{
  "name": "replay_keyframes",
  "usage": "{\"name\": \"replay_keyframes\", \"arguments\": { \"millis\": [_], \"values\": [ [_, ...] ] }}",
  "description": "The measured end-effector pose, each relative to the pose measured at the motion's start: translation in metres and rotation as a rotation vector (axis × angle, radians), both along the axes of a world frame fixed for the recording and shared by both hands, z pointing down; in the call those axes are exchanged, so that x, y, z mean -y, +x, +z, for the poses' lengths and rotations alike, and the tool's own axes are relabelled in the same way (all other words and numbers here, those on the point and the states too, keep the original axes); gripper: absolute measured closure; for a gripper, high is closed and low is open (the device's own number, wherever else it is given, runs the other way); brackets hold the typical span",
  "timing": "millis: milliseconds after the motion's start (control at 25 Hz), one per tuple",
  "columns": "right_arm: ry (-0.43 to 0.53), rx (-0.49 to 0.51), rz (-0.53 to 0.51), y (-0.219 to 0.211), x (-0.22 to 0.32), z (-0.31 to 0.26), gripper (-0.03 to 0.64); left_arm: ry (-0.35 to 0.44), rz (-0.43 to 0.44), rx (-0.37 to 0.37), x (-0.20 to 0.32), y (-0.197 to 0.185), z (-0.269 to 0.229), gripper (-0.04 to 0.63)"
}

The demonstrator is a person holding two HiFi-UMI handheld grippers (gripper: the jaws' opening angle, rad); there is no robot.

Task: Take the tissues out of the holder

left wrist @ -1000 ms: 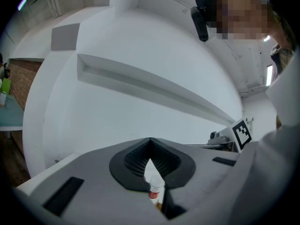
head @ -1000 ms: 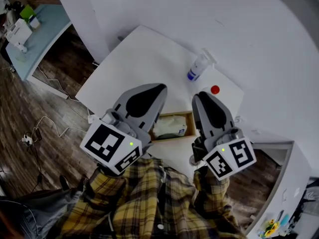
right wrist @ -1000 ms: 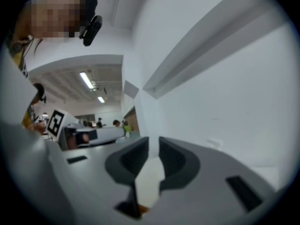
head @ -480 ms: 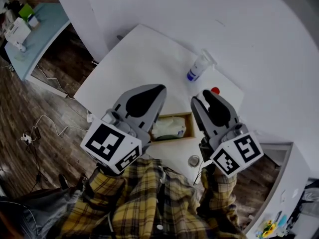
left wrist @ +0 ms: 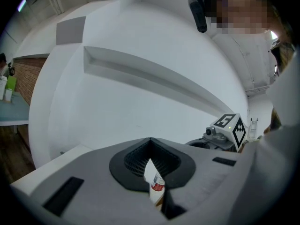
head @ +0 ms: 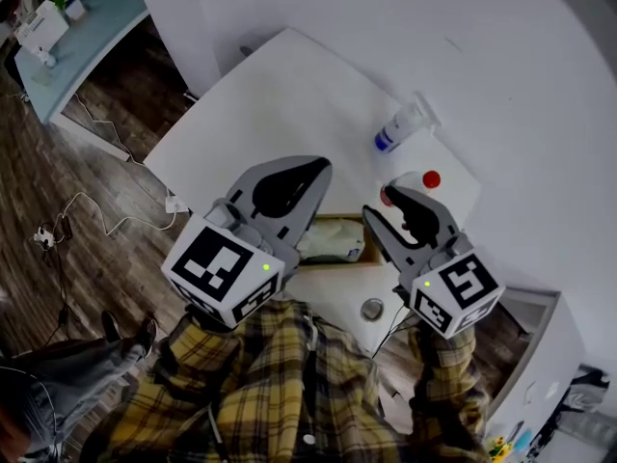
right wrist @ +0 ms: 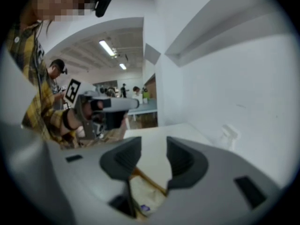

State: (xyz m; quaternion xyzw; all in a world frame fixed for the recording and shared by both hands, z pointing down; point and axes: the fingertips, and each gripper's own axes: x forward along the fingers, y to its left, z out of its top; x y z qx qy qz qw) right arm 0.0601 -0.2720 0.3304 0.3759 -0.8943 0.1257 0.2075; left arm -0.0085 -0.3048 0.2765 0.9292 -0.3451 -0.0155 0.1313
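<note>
A wooden tissue holder (head: 337, 221) lies on the white table (head: 260, 104) near its front edge, with a pale tissue pack (head: 331, 246) inside it. In the right gripper view the holder's edge (right wrist: 151, 182) and the pack (right wrist: 148, 198) show just below the jaws. My right gripper (head: 379, 204) hangs over the holder's right end, tilted down. Its jaws have just been opening and now stand open with nothing between them (right wrist: 153, 146). My left gripper (head: 321, 168) is shut and empty above the holder's left end, pointing level (left wrist: 150, 140).
A spray bottle (head: 397, 128) stands at the table's back right. A white bottle with a red cap (head: 430, 178) stands beside the right gripper. A small round metal thing (head: 372, 309) lies by the front edge. Wood floor and cables are to the left.
The right gripper's jaws went from nearly closed to wide apart, and it tipped down and sank toward the holder. The left gripper has hardly shifted.
</note>
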Motion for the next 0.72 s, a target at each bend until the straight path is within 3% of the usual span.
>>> {"name": "replay_keyframes", "arguments": {
  "millis": [280, 720],
  "values": [
    [-0.186, -0.118, -0.134, -0.008, -0.018, 0.068, 0.466, -0.040, -0.018, 0.001, 0.002, -0.006, 0.017, 0.578],
    [-0.340, -0.298, -0.298, -0.016, -0.053, 0.152, 0.465, -0.081, -0.052, 0.028, 0.001, -0.025, 0.039, 0.578]
  ]
}}
